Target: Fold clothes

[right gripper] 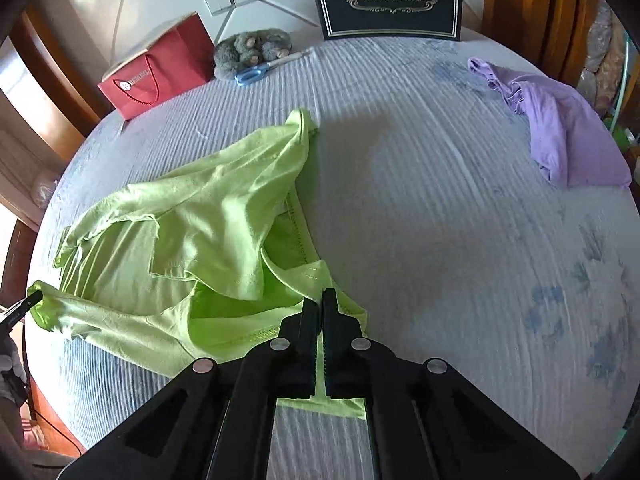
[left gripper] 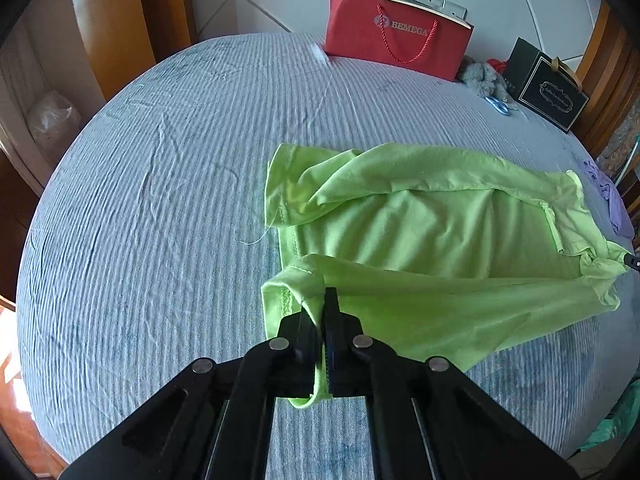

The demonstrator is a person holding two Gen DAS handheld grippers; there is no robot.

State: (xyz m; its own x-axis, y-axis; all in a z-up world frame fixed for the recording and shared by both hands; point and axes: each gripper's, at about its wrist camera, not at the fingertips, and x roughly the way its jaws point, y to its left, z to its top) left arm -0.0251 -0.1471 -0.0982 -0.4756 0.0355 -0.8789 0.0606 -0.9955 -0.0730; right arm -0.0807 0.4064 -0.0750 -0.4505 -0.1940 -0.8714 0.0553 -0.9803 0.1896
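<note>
A lime green shirt (left gripper: pixel 432 224) lies partly folded on the striped blue-grey bedsheet (left gripper: pixel 160 200); its far edge is flopped over the body. My left gripper (left gripper: pixel 322 304) is shut on the shirt's near hem and holds it lifted. In the right wrist view the same shirt (right gripper: pixel 188 236) lies left of centre. My right gripper (right gripper: pixel 321 304) is shut on its near edge at the other end. The tip of the right gripper shows at the far right edge of the left wrist view (left gripper: pixel 632 260), and the left gripper's tip shows at the left edge of the right wrist view (right gripper: pixel 28 303).
A red paper bag (left gripper: pixel 394 34) and a black gift bag (left gripper: pixel 548 84) stand at the bed's far side by a grey plush toy (left gripper: pixel 482 76) and blue scissors (left gripper: pixel 500 105). A crumpled purple garment (right gripper: pixel 564 128) lies at the right. Wooden furniture flanks the bed.
</note>
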